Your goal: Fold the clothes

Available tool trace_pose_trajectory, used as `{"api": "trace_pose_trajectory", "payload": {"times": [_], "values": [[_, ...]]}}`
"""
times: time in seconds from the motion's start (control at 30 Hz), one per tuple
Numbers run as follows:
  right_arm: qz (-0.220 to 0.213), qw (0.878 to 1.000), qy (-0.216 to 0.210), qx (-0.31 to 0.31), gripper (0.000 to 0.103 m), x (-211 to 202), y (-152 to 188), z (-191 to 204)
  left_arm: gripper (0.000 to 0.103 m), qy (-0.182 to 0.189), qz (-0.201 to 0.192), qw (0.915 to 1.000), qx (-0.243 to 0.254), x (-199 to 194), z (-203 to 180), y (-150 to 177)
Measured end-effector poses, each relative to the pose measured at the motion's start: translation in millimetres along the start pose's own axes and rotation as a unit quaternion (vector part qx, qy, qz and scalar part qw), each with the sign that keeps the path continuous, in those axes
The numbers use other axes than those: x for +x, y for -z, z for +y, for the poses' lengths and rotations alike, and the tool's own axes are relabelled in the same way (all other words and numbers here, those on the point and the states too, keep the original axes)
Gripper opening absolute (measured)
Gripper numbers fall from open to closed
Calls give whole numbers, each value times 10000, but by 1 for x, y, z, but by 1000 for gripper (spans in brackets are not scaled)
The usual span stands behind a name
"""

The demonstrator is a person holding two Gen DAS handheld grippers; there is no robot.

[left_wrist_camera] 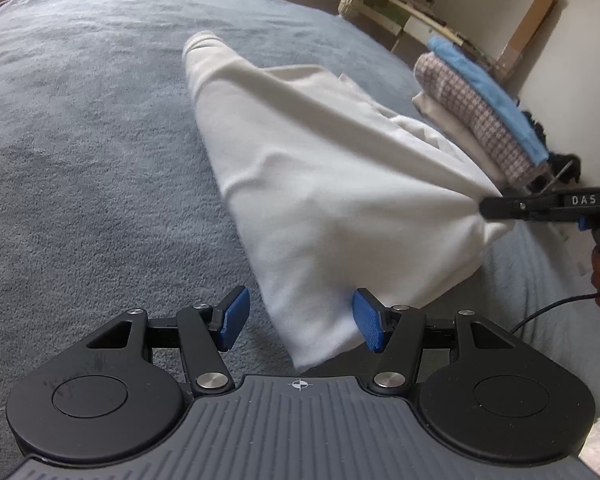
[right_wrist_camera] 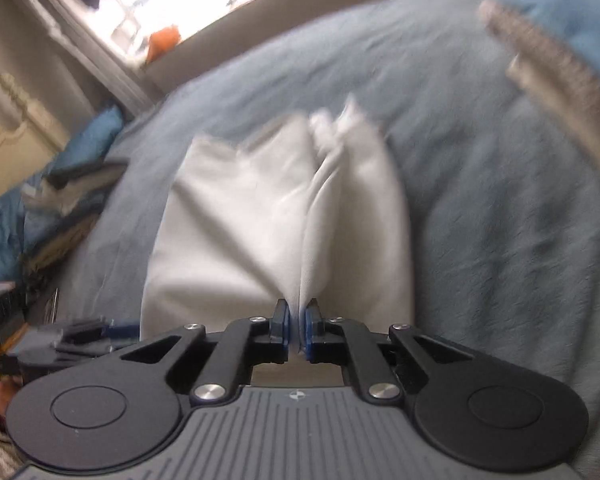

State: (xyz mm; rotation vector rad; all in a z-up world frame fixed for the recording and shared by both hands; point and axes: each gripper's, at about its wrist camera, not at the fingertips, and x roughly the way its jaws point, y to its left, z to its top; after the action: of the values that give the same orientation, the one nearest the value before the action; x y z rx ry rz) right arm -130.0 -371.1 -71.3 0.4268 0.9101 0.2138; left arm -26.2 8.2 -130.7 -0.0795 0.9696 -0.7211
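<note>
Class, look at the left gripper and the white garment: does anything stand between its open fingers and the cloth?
Nothing visible does. The left gripper is open, and a corner of the white garment already hangs between its fingers.

left claw (left_wrist_camera: pixel 300 320): black arms, blue pads | right claw (right_wrist_camera: pixel 298 330): same

Folded pile (right_wrist_camera: pixel 560 60) blurred, perhaps clothes.

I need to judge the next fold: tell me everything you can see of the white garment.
The white garment is plain, soft knit, folded into a long band across the grey bed. One edge is bunched and lifted, pinched in the shut right tool. Its near end hangs between the open left tool pads, touching the right one.
</note>
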Motion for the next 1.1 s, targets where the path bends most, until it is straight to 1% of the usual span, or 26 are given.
{"api": "trace_pose_trajectory", "payload": {"times": [0.07,0.13,0.33,0.43,0.53,0.57,0.67,0.7,0.73,0.77,0.8,0.83,0.93,1.0,1.1], "values": [[82,9998,151,99,6,3,5,-11,57,34,22,10000,-43,2,1,0],[224,9993,202,201,6,12,11,-18,57,20,67,10000,-34,4,1,1],[220,9991,292,212,6,17,15,-18,57,40,51,10000,-49,1,2,3],[240,9990,339,160,6,18,16,-17,57,-39,-149,9999,8,-6,3,-2],[346,9985,357,224,6,27,16,-22,54,-206,-533,9983,87,-13,4,-16],[388,9982,348,291,6,31,16,-25,53,-234,-672,9973,189,-15,2,-21],[444,9980,350,291,7,32,14,-25,40,-277,-1094,9918,604,-19,-8,-34],[458,9980,361,259,6,32,15,-24,33,-242,-1164,9899,774,-18,-12,-37],[472,9979,358,270,6,32,14,-25,29,-181,-1197,9880,961,-16,-18,-39],[487,9978,349,297,6,32,14,-26,27,-120,-1230,9857,1148,-13,-23,-42],[497,9976,344,323,6,32,14,-26,24,-52,-1193,9841,1314,-9,-26,-42],[506,9975,339,348,6,33,13,-27,23,-72,-1060,9843,1411,2,-26,-41],[538,9973,347,364,6,35,13,-28,24,-275,-566,9850,1608,44,-18,-33],[561,9972,346,364,6,36,13,-28,24,-176,-685,9846,1602,52,-11,-31],[595,9970,381,316,6,38,11,-27,25,-10,-598,9883,1407,42,-9,-42]]}}
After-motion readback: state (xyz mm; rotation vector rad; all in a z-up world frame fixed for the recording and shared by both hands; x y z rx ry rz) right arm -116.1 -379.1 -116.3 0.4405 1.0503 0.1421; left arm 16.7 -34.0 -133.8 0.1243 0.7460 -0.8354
